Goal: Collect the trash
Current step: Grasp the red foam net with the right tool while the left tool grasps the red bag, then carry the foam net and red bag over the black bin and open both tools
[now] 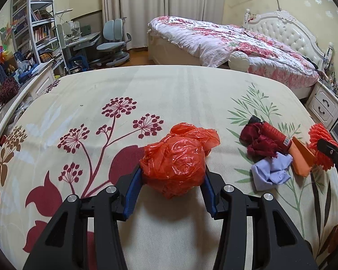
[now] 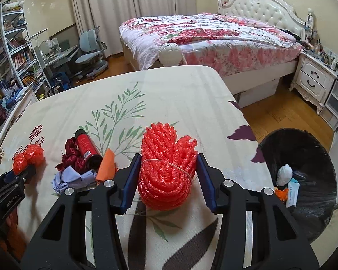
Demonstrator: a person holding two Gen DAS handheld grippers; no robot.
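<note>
Trash is seen between both sets of jaws on a floral-printed tabletop (image 1: 169, 94). In the left wrist view, a crumpled red plastic bag (image 1: 176, 163) is pinched by the left gripper (image 1: 172, 180), its blue pads (image 1: 133, 186) pressed against the bag's two sides, the bag bulging forward beyond the fingertips. To the right of it, well apart, a small heap is spread on the cloth: a dark red tassel (image 1: 256, 139), a red tube (image 1: 278, 136), a pale lilac crumpled paper (image 1: 270, 173) and an orange card (image 1: 300, 159). At the frame's right edge the right gripper (image 1: 331, 150) is partly shown, an orange-red foam net at its tip.

In the right wrist view, that bundle of orange-red foam netting (image 2: 166, 168), tied round with thin string, is framed between the right gripper's (image 2: 167, 175) blue pads (image 2: 129, 182); the left pad is seen touching it, while contact on the right side cannot be told for certain. The bundle rests on the tabletop (image 2: 180, 90), near its right edge. Beyond that edge, on the wooden floor (image 2: 281, 117), a black-lined bin (image 2: 304, 148) is shown holding a white wad and scraps. At far left the left gripper (image 2: 22, 173) is visible with the red bag (image 2: 28, 156) at its tip, the heap lying between the two tools.
</note>
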